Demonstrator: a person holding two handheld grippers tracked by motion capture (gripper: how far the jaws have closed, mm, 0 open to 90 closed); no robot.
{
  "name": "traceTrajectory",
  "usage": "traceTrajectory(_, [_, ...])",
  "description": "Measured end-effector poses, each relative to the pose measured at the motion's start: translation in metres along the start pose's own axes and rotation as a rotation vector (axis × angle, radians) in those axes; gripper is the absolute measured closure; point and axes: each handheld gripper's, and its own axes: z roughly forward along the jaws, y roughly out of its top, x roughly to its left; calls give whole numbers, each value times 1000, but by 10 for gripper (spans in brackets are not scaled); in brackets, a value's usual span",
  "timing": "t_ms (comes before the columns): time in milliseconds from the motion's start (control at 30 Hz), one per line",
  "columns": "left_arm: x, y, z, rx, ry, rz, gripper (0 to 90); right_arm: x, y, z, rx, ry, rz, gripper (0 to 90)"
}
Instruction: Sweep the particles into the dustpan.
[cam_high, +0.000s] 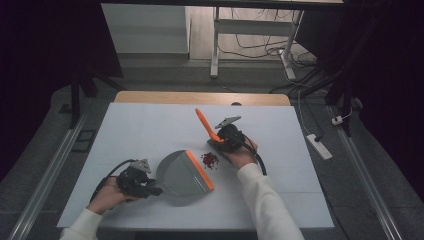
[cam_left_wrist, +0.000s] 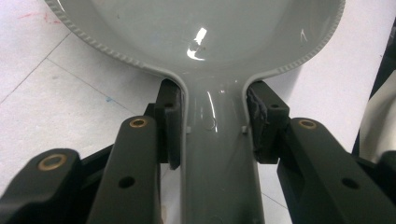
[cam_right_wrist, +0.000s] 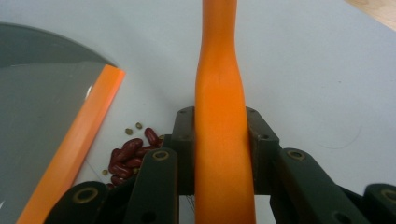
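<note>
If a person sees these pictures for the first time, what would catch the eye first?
Probably the bright orange brush handle, clamped in the right gripper near the middle of the white table. Next comes the grey dustpan with its orange lip, held by its handle in the left gripper. A small pile of red beans lies on the table between brush and dustpan lip.
</note>
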Motion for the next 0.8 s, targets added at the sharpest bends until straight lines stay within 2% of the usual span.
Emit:
traceTrajectory(100, [-1, 0, 0, 0, 1, 0, 620, 6, 1, 1, 3, 7, -15, 702])
traceTrajectory(133, [-1, 0, 0, 1, 2, 1, 620, 12, 1, 2, 8, 11, -35, 702])
traceTrajectory(433, [-2, 0, 2, 5, 5, 1, 620, 33, 4, 4, 25, 29, -80, 701])
traceTrajectory(467, [-2, 1, 2, 6, 5, 2, 620, 39, 4, 4, 24, 36, -91, 701])
traceTrajectory(800, [-2, 1, 4, 10, 4, 3, 620, 59, 4, 3, -3, 92, -96, 701])
